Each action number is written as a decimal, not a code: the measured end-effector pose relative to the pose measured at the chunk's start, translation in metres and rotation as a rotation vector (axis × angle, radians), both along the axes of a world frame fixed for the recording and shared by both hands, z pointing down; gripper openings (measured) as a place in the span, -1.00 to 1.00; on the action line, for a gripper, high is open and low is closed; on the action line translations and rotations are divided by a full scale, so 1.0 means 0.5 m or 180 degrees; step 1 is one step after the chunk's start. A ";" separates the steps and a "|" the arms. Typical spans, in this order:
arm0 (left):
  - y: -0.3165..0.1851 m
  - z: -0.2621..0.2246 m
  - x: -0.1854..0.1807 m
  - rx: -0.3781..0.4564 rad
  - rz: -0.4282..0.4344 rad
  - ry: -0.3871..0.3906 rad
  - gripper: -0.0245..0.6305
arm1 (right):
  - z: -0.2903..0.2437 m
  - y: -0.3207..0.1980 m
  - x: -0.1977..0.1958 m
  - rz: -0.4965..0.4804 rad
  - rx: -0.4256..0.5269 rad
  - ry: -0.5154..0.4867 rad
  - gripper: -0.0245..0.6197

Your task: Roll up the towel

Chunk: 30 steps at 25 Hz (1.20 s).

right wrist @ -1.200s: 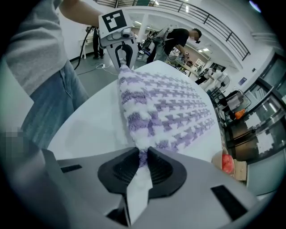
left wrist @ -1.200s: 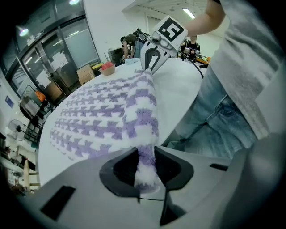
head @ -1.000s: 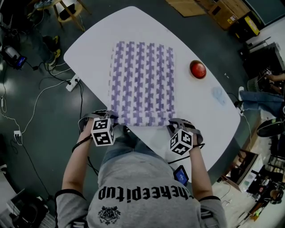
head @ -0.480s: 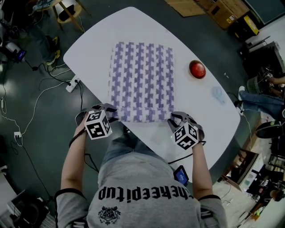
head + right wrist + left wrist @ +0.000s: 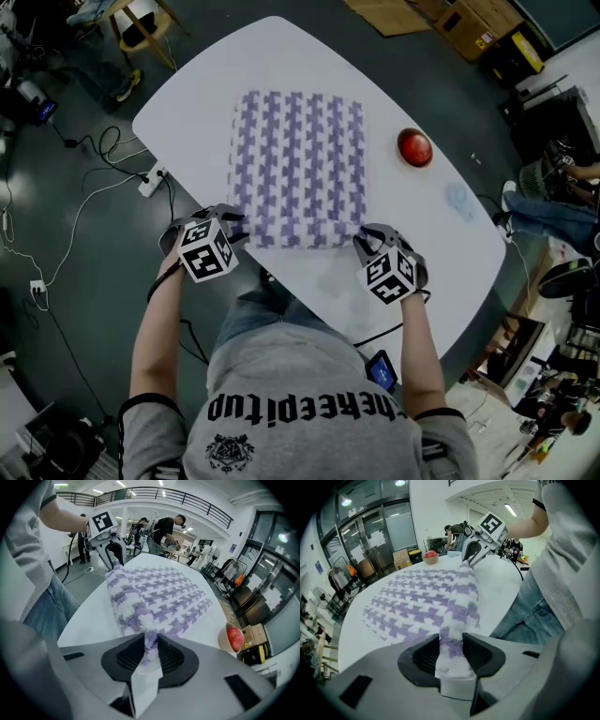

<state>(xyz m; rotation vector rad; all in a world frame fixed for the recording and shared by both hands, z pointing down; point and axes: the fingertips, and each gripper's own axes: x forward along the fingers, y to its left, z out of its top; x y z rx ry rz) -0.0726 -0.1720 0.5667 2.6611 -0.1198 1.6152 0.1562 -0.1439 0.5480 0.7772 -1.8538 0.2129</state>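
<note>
I see a white oval desk (image 5: 281,56) with a purple-and-white patterned towel (image 5: 298,164) spread flat over its middle. The towel's near edge is turned over into a thick roll close to the desk's near rim. To the right of the towel, apart from it, sits a small bowl (image 5: 415,146) holding something red, and nearer on that side I make out a faint bluish smudge (image 5: 459,199).

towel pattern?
Purple-and-white houndstooth towel; clearest in the head view.

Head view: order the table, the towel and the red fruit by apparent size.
1. table
2. towel
3. red fruit
All sit at table level, so nearness to the camera does not blur the order.
</note>
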 end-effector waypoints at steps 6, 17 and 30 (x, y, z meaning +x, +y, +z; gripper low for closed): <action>-0.035 0.008 0.005 0.0081 -0.0113 0.0009 -0.48 | 0.013 -0.041 0.008 0.0077 0.0032 0.0074 -0.68; -0.060 -0.041 0.009 0.0286 -0.0095 0.0167 -0.48 | 0.037 -0.093 0.008 0.0164 -0.0002 0.0227 -0.68; 0.011 0.017 0.009 0.0195 0.0134 -0.0098 -0.25 | 0.037 -0.102 0.008 0.0172 0.0085 0.0280 -0.68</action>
